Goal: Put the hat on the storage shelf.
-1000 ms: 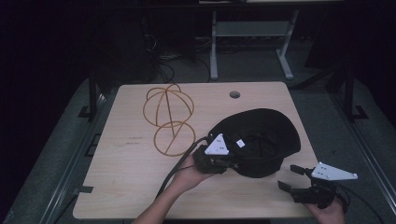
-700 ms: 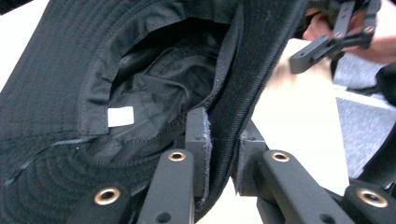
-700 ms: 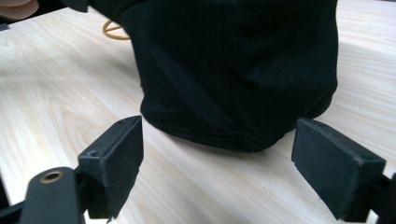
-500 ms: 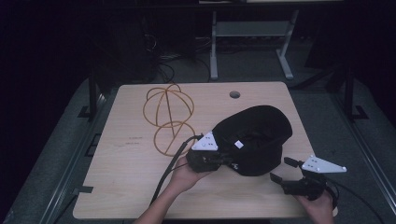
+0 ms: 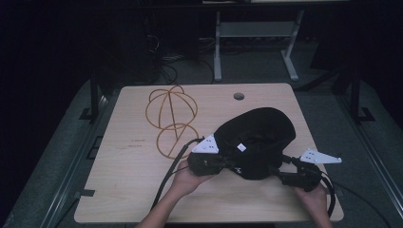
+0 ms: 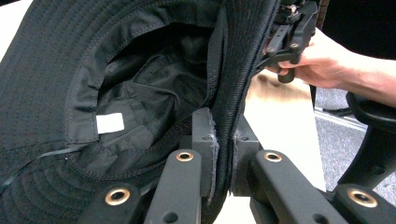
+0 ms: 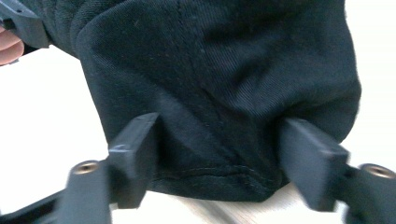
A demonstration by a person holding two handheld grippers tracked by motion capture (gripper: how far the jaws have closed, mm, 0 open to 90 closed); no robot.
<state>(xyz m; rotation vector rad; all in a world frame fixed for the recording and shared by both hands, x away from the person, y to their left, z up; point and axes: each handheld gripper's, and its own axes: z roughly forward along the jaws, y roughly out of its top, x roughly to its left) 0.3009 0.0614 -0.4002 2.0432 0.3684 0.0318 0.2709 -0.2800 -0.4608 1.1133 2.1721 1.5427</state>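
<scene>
One black hat [image 5: 259, 137] lies on the wooden table [image 5: 128, 190], in its right half, nearer the front edge than the back. It is turned opening-up — the hollow of the crown faces the ceiling, and a small white label [image 6: 110, 123] shows inside it in the left gripper view. Its long axis runs slantwise, from the front-left where the grippers meet it towards the back-right corner, the far brim rising higher than the near one.

There are two grippers, one in each hand. The left gripper [image 5: 228, 161] comes in from the hat's left side; its jaws are pinched narrow on the brim, the stitched fabric edge squeezed flat between the two pads [image 6: 203, 140]. The right gripper [image 5: 280, 173] sits at the hat's front-right, near the table's front edge. Its jaws have just been closing, with a fold of the black cloth bulging between them; they stand fairly wide, and I cannot tell whether the pads press on the cloth or merely flank it.

One wire hat stand [image 5: 170, 118] of orange-brown hoops stands towards the back-left, well apart from the hat.
</scene>
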